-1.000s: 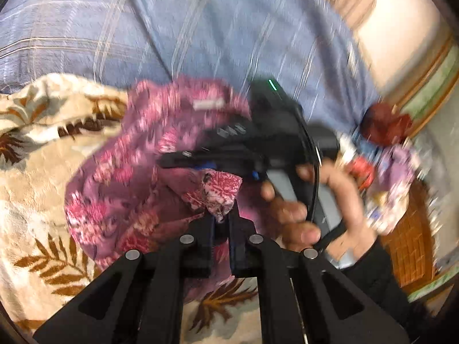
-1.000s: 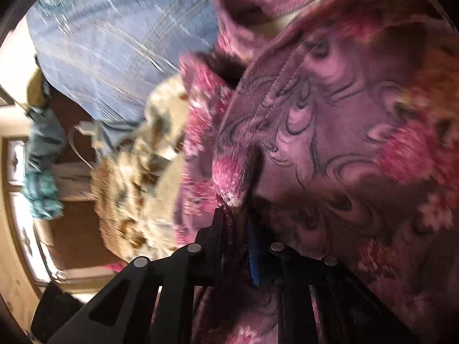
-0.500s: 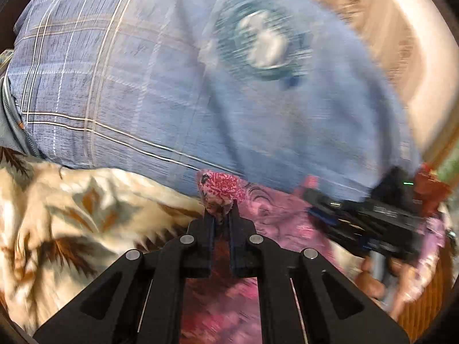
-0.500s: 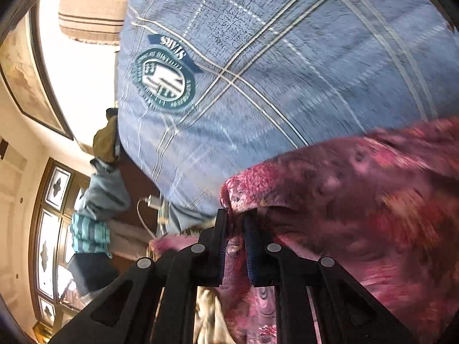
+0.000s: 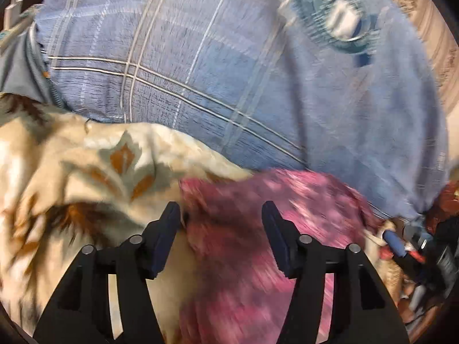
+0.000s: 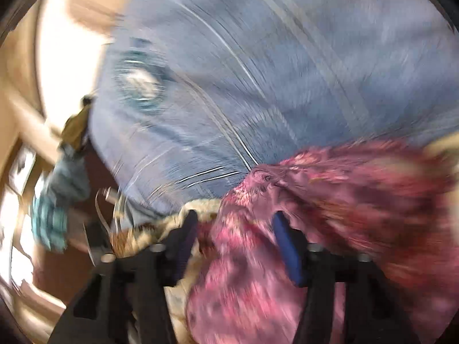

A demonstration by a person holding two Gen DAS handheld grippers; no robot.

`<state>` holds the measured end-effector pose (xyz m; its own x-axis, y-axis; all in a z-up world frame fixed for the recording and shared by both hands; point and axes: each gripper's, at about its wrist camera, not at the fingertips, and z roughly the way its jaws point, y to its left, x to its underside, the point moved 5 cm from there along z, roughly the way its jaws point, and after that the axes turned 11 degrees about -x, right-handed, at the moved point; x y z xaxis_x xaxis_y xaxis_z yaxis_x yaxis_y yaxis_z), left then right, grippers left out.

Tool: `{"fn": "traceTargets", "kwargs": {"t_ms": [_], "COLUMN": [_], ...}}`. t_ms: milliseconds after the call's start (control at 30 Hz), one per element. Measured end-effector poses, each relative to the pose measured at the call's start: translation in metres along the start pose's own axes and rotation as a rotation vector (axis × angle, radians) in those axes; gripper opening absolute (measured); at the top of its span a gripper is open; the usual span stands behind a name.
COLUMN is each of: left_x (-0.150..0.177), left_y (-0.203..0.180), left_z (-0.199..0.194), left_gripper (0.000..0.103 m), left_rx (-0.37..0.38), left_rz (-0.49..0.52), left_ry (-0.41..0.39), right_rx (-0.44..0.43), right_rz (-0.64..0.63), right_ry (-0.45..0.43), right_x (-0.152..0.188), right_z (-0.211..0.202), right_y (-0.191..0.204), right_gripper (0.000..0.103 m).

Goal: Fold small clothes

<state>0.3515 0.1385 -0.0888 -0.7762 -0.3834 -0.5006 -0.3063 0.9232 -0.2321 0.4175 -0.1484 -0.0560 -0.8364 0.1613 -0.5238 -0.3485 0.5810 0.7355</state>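
Black angular left gripper [image 5: 221, 215] with silver screw heads; right gripper [image 6: 233, 223] black, one finger's pad [image 6: 288, 253] blue.

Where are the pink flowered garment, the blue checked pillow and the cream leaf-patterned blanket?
pink flowered garment [image 5: 287, 200], left wrist view, upper fold
blue checked pillow [image 5: 229, 57], left wrist view, middle
cream leaf-patterned blanket [image 5: 86, 172], left wrist view, top

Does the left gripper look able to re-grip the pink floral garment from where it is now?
Probably yes. The left gripper, its jaws just opened, stands right over the pink floral garment, with cloth between the unpressed pads and nothing blocking it.
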Motion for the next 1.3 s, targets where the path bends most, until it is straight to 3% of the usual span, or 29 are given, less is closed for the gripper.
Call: {"fn": "traceTargets", "kwargs": {"t_ms": [67, 100, 167, 267, 333, 400, 467, 567, 667, 767, 833, 967, 1000, 1067, 1100, 1167, 1233, 1300], "left_x": [0.026, 0.039, 0.072, 0.127, 0.154, 0.177, 0.187, 0.19, 0.188, 0.182, 0.182, 0.176, 0.175, 0.172, 0.171, 0.168, 0.165, 0.156], "left_y": [-0.005, -0.006, 0.003, 0.016, 0.024, 0.035, 0.048, 0.055, 0.053, 0.053, 0.051, 0.043, 0.039, 0.034, 0.029, 0.023, 0.025, 0.03], "left_z": [-0.033, -0.046, -0.06, -0.043, -0.021, -0.007, -0.006, -0.017, -0.014, 0.001, 0.011, 0.016, 0.02, 0.024, 0.027, 0.028, 0.018, -0.004], "left_gripper": [0.062, 0.07, 0.075, 0.075, 0.075, 0.075, 0.074, 0.074, 0.074, 0.074, 0.074, 0.074, 0.071, 0.041, 0.024, 0.019, 0.013, 0.01], "left_rx": [0.082, 0.116, 0.094, 0.025, 0.043, 0.074, 0.087, 0.148, 0.265, 0.341, 0.379, 0.415, 0.416, 0.403, 0.375, 0.322, 0.322, 0.313], "left_rz": [-0.016, -0.018, -0.038, -0.058, -0.095, -0.182, -0.262, -0.328, -0.371, -0.448, -0.473, -0.471, -0.471, -0.456, -0.411, -0.348, -0.337, -0.333], "left_ry": [0.043, 0.043, 0.031, 0.105, 0.212, 0.271, 0.26, 0.197, 0.191, 0.229, 0.247, 0.246, 0.256, 0.258, 0.269, 0.268, 0.237, 0.151], "right_rx": [0.027, 0.046, 0.078, 0.077, 0.056, 0.07, 0.016, -0.042, -0.109, -0.101, -0.052, -0.029, -0.037, -0.032, -0.02, 0.03, 0.047, 0.048], "right_rz": [-0.017, -0.005, 0.032, 0.174, 0.281, 0.356, 0.355, 0.364, 0.384, 0.451, 0.539, 0.51, 0.513, 0.542, 0.541, 0.504, 0.515, 0.483], "right_ry": [0.004, 0.011, 0.002, -0.042, -0.092, -0.053, -0.001, -0.003, -0.014, -0.047, -0.09, -0.114, -0.12, -0.143, -0.15, -0.105, -0.1, -0.126], "right_x": [0.014, 0.029, 0.052, 0.096, 0.126, 0.149, 0.152, 0.152, 0.145, 0.138, 0.132, 0.113, 0.113, 0.117, 0.119, 0.122, 0.122, 0.118], "right_z": [-0.038, -0.067, -0.105, -0.146, -0.162, -0.153, -0.14, -0.124, -0.111, -0.102, -0.104, -0.098, -0.097, -0.096, -0.097, -0.092, -0.096, -0.108], "right_y": [0.001, -0.006, -0.025, -0.067, -0.095, -0.112, -0.112, -0.105, -0.1, -0.111, -0.126, -0.136, -0.14, -0.148, -0.152, -0.155, -0.157, -0.151], "right_gripper": [0.064, 0.065, 0.066, 0.066, 0.065, 0.064, 0.062, 0.063, 0.063, 0.063, 0.063, 0.062, 0.061, 0.055, 0.047, 0.031, 0.014, 0.011]}}
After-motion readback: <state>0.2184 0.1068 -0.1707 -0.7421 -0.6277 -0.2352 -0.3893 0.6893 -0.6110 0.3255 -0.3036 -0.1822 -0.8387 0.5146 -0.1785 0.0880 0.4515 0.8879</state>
